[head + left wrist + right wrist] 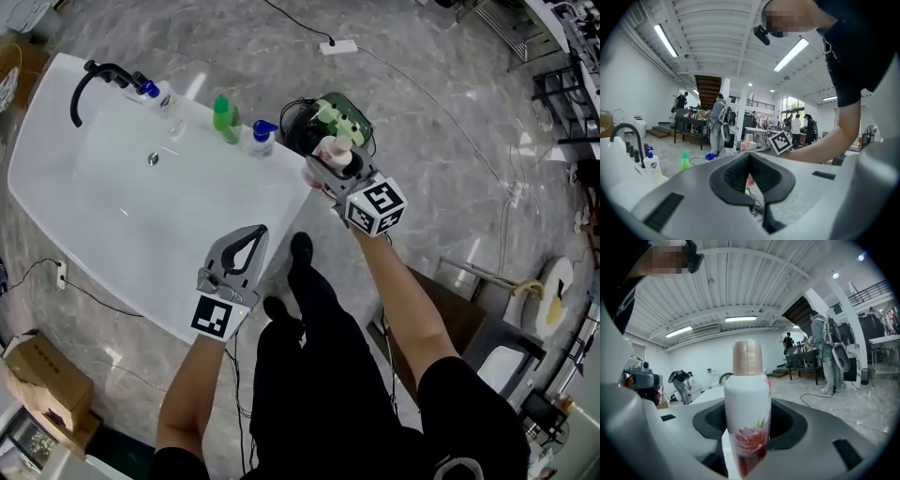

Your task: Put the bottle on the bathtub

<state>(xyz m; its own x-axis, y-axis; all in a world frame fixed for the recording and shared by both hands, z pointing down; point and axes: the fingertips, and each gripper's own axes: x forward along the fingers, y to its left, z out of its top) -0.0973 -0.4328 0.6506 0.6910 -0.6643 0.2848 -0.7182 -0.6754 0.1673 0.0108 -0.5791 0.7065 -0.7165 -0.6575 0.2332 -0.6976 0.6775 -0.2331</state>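
Note:
A white bottle (749, 404) with a pink flower print and a rose-gold cap stands upright between my right gripper's (749, 427) jaws, which are shut on it. In the head view this bottle (335, 153) and the right gripper (323, 167) hover just past the right far corner of the white bathtub (112, 206), in front of a green basket (330, 117). My left gripper (246, 234) hangs over the tub's near right rim. Its jaws (750, 161) meet at the tips with nothing between them.
Along the tub's far rim stand a black faucet (98, 75), a white spray bottle (157, 94), a green bottle (224, 117) and a blue-capped bottle (262, 138). A power strip (337, 45) and cables lie on the marble floor. A cardboard box (42, 375) sits lower left.

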